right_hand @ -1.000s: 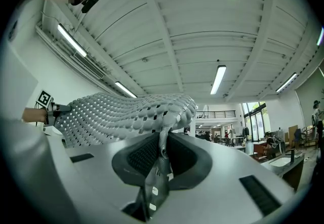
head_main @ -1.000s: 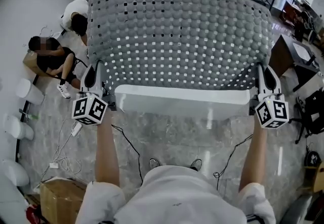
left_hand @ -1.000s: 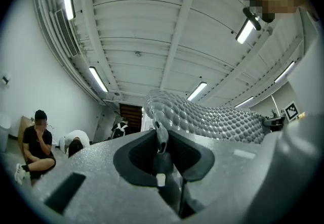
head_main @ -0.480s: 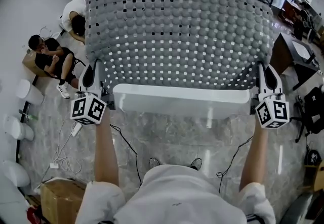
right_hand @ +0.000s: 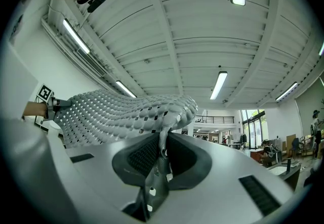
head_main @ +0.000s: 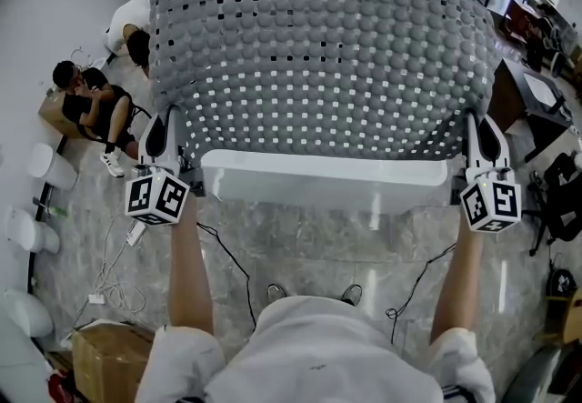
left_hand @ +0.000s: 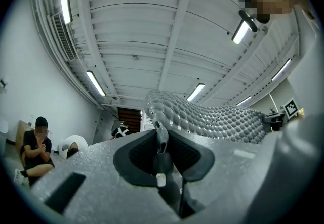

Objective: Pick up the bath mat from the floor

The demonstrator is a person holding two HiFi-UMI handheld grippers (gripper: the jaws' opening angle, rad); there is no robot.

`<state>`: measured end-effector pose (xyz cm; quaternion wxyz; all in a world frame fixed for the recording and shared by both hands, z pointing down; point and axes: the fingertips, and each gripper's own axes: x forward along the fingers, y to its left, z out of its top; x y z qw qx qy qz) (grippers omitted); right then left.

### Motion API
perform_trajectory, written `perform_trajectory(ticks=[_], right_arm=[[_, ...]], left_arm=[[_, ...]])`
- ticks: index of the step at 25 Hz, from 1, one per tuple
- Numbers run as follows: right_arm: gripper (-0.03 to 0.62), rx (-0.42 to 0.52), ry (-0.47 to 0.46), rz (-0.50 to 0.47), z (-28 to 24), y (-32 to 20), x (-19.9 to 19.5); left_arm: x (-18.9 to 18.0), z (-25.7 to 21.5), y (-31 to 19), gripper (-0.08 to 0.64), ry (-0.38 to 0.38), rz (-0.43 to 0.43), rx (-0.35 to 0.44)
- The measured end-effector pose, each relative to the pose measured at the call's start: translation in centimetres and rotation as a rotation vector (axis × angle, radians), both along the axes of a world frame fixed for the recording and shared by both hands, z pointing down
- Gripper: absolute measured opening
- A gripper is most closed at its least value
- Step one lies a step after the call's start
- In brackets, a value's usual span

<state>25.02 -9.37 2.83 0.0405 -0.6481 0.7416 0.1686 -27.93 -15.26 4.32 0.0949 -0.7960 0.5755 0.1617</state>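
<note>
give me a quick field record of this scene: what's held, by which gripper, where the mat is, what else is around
item: grey rubber bath mat with round bumps and square holes
mat state: off the floor, spread wide in front of the person
left gripper: shut on the mat's left edge
right gripper: shut on the mat's right edge
floor: glossy grey marbled floor, black cables lying on it
bystanders: people sitting by the wall at the left
other: cardboard box at lower left

Bare arms (head_main: 188, 274) stretched forward, spread wide; grey left gripper (head_main: 166, 130) and grey right gripper (head_main: 482, 133) tilt upward, jaws pinching the dimpled grey bath mat (head_main: 318, 55).
</note>
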Motion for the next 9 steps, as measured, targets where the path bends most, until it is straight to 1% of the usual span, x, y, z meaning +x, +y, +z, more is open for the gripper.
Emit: perform_trajectory(ticks=[9], right_arm=[[0.048, 0.006, 0.008, 0.006, -0.4, 0.1, 1.0]], left_arm=[[1.1, -0.3, 0.1, 0.064, -0.007, -0.001, 0.005]])
